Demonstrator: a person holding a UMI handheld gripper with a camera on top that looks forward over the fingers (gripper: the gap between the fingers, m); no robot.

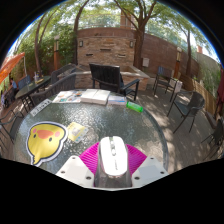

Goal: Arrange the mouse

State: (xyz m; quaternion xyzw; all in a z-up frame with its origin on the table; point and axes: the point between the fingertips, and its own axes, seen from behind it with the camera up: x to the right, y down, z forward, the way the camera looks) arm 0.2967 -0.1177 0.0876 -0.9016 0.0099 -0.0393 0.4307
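A white computer mouse [112,156] sits between my two fingers, its sides against the magenta pads [92,158], and is held a little above the glass table [110,125]. My gripper [112,168] is shut on the mouse. A mouse pad with a yellow bird picture [48,142] lies on the glass ahead of my left finger.
A white flat box or book [88,97] and a green object [134,106] lie at the far side of the round glass table. Black patio chairs [190,103] and a dark bench [110,75] stand around it. A brick wall and trees are beyond.
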